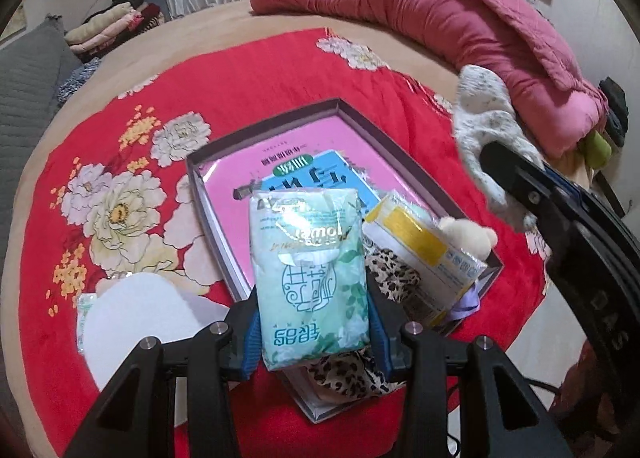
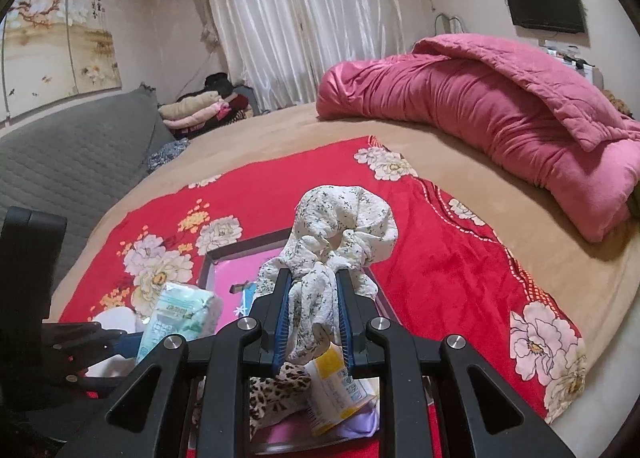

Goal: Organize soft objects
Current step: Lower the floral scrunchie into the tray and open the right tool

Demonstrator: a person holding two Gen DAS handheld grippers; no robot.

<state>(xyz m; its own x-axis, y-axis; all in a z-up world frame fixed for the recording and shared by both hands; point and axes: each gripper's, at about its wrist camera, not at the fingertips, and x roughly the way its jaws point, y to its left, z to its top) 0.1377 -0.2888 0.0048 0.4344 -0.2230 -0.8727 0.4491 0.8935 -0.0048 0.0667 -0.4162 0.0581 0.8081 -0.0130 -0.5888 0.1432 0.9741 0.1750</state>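
Observation:
My left gripper (image 1: 314, 298) is shut on a pale green tissue pack (image 1: 308, 270), held above the near end of a shallow dark box (image 1: 340, 106) lined with pink. The same pack (image 2: 180, 318) shows at lower left in the right wrist view. Inside the box lie a blue booklet (image 1: 340, 170), a yellow-labelled pack (image 1: 420, 246), a leopard-print cloth (image 1: 392, 274) and a small cream plush toy (image 1: 468, 234). My right gripper (image 2: 312, 298) is shut on a white floral cloth (image 2: 340, 226), bunched above the box (image 2: 240, 250). That cloth (image 1: 488, 122) hangs at right in the left wrist view.
The box rests on a red floral blanket (image 1: 248, 70) spread over a tan bed. A rolled pink quilt (image 2: 500, 106) lies along the far right. A white round object (image 1: 136, 314) sits left of the box. Folded clothes (image 2: 200, 106) and a grey sofa (image 2: 80, 150) stand at left.

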